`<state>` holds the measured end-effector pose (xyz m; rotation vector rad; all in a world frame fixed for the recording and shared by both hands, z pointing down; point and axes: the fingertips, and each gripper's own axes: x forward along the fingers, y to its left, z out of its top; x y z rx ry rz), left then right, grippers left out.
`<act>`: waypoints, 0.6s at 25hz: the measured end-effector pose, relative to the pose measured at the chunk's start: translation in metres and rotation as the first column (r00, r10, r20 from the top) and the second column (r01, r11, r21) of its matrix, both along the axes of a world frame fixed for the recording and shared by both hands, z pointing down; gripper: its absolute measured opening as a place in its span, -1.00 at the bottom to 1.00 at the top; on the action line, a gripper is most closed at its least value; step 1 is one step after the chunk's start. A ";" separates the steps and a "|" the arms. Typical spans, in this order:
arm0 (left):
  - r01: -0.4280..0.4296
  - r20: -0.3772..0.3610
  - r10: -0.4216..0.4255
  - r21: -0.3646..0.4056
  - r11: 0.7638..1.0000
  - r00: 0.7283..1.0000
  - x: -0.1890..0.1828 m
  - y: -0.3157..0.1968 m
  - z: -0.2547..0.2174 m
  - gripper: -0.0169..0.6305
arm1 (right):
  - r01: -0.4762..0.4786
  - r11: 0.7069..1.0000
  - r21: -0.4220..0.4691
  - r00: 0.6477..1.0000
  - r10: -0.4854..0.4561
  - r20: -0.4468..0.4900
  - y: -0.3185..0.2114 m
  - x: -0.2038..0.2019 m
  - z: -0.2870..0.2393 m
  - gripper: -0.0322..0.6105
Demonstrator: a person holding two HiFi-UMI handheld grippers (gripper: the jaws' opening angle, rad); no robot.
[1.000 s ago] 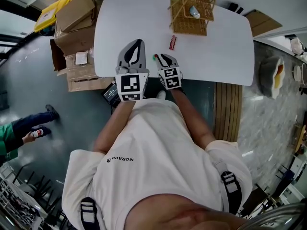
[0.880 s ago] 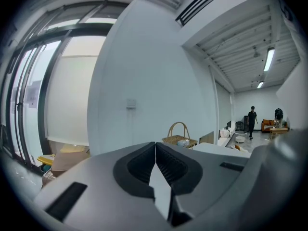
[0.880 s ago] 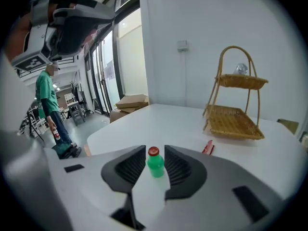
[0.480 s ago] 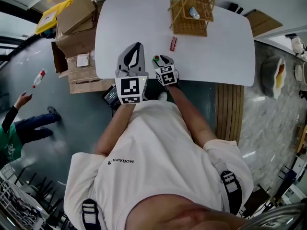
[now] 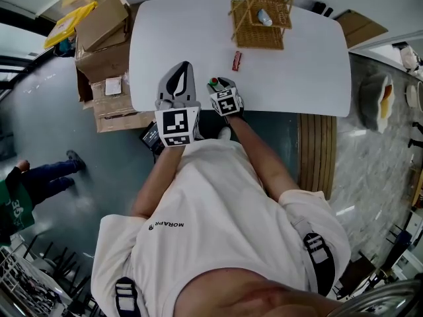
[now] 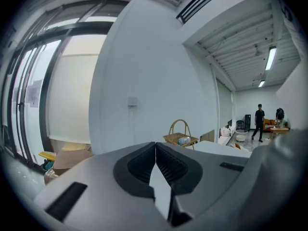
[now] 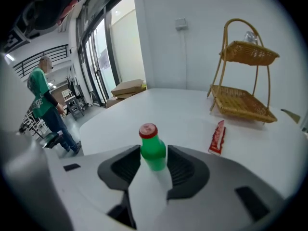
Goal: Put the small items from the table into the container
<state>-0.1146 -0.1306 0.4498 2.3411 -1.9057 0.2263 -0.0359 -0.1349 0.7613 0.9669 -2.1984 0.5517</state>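
A small green bottle with a red cap [image 7: 153, 150] stands upright on the white table [image 5: 297, 65] near its front edge. It is between the jaws of my right gripper [image 7: 154, 154], which are opening; the pads flank it closely. In the head view that bottle [image 5: 213, 82] peeks out at the right gripper [image 5: 221, 86]. A red snack packet [image 7: 217, 137] lies flat further on, before the two-tier wicker basket [image 7: 243, 100]. My left gripper [image 6: 155, 146] is shut and empty, held level over the table's front edge [image 5: 187, 66].
The basket [image 5: 259, 20] stands at the table's far side with a small pale bottle [image 5: 264, 17] in its top tier. Cardboard boxes [image 5: 106, 38] are stacked left of the table. A person in green [image 7: 45, 100] stands on the floor to the left.
My right gripper has sunk toward the table and shifted slightly left around the green bottle. The left gripper has stayed put. The person on the floor at left has moved.
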 end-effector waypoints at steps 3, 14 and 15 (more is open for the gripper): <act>-0.002 -0.002 0.002 0.002 1.000 1.000 0.000 0.000 0.000 -0.93 | 0.005 1.000 0.015 1.000 -0.005 -0.017 0.001 0.002 -0.002 -0.39; -0.037 -0.027 0.038 0.012 0.999 0.999 0.010 -0.007 -0.004 -0.94 | -0.086 0.994 0.070 0.995 0.081 0.061 -0.011 0.018 -0.044 -0.39; -0.044 -0.026 0.044 0.014 0.999 0.999 0.012 -0.008 -0.005 -0.93 | -0.091 0.993 0.079 0.994 0.086 0.071 -0.012 0.019 -0.050 -0.39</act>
